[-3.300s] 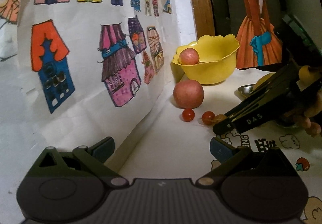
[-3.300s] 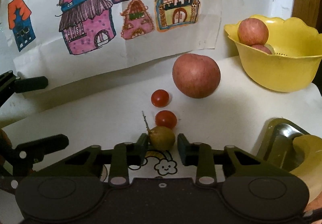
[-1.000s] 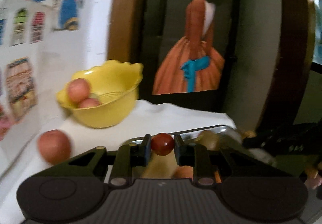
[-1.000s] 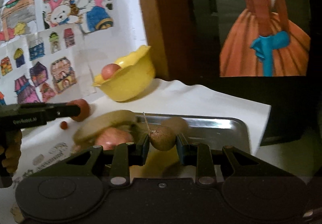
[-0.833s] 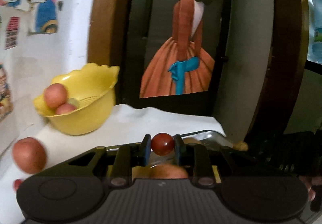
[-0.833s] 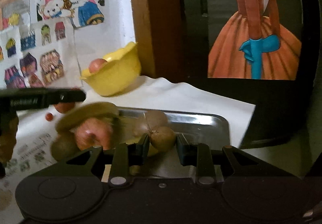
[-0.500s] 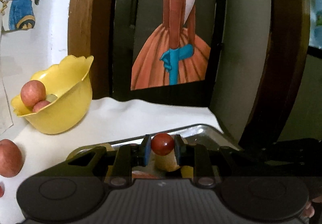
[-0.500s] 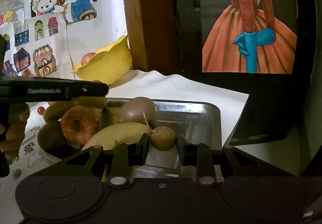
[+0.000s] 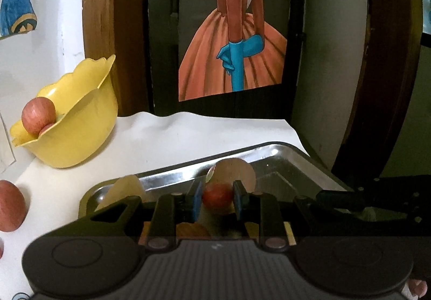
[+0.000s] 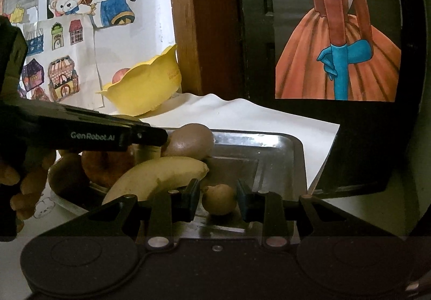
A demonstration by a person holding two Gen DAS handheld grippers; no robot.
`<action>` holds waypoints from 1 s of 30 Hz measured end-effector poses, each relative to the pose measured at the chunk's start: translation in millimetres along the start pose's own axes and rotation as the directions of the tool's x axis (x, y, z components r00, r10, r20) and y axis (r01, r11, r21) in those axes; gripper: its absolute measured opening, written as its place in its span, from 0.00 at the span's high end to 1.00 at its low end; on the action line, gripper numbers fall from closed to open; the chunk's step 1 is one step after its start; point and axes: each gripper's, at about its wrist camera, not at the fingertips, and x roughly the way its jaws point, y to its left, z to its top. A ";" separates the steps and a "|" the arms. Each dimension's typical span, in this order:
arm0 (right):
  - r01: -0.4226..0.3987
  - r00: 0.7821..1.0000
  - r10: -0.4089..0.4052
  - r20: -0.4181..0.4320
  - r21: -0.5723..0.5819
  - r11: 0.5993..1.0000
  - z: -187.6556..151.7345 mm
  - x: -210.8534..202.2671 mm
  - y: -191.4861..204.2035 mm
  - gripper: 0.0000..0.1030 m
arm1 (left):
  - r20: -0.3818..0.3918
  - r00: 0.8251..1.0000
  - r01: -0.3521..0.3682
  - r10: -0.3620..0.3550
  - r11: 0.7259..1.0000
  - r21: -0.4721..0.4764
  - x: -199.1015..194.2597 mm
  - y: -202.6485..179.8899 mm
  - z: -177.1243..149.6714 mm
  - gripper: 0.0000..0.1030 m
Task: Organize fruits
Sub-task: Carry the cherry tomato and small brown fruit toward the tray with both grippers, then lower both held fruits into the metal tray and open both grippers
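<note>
Red cherry tomato [image 9: 217,194] is sitting pinched in the left gripper [image 9: 215,201] over the steel tray [image 9: 282,154]; lowering before releasing looks wise. Right gripper [image 10: 218,201] is standing open around the small brown fruit [image 10: 218,199] lying in the tray [image 10: 280,157]; a straight retreat should avoid nudging it

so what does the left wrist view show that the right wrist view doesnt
Only the left wrist view shows the small red cherry tomato between the left gripper pads, and a loose red apple on the white cloth. Only the right wrist view shows the yellow banana, brown kiwi and small tan fruit between the right gripper's open fingers. Both show the yellow scalloped bowl and steel tray.
</note>
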 end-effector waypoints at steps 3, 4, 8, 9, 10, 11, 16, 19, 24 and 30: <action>0.004 1.000 -0.004 0.000 0.001 1.000 -3.1 -0.1 0.7 0.65 | -0.002 1.000 0.000 0.000 1.000 -0.007 0.2 0.0 -0.8 0.73; 0.007 1.000 -0.007 0.003 0.001 1.000 -4.4 -0.4 1.0 0.64 | -0.001 1.000 0.001 -0.001 1.000 -0.008 0.0 -0.1 -1.0 0.71; 0.025 0.999 -0.026 0.039 0.008 1.000 -7.4 -6.9 2.6 0.54 | 0.010 1.000 0.004 -0.004 1.000 -0.028 -3.4 0.6 -1.8 0.54; 0.028 0.998 -0.028 0.054 0.008 1.000 -7.5 -9.7 2.4 0.50 | 0.016 1.000 -0.001 0.001 0.999 -0.038 -5.4 0.9 -1.9 0.47; 0.032 0.997 -0.033 0.072 0.010 0.999 -7.5 -12.7 1.9 0.39 | 0.029 1.000 -0.003 0.004 0.999 -0.053 -9.4 1.9 -2.2 0.37; 0.042 0.994 -0.043 0.098 0.014 0.999 -7.4 -17.2 1.0 0.31 | 0.045 0.999 -0.001 0.004 0.998 -0.068 -14.3 3.2 -2.7 0.31; 0.076 0.983 -0.082 0.164 0.047 0.996 -6.4 -39.7 -4.8 0.23 | 0.126 0.992 -0.013 0.030 0.991 -0.134 -53.7 12.5 -2.9 0.09; 0.075 0.976 -0.088 0.197 0.073 0.995 -8.4 -61.2 -1.6 0.13 | 0.173 0.983 -0.033 0.062 0.986 -0.166 -84.5 17.7 -5.6 0.00; 0.093 0.958 -0.108 0.267 0.069 0.993 -11.6 -104.3 21.5 0.01 | 0.220 0.969 -0.063 0.113 0.973 -0.221 -134.6 21.7 -14.8 0.00; 0.111 0.948 -0.121 0.294 0.051 0.993 -13.7 -149.3 59.9 0.01 | 0.243 0.956 -0.103 0.162 0.966 -0.237 -189.1 17.6 -35.5 0.00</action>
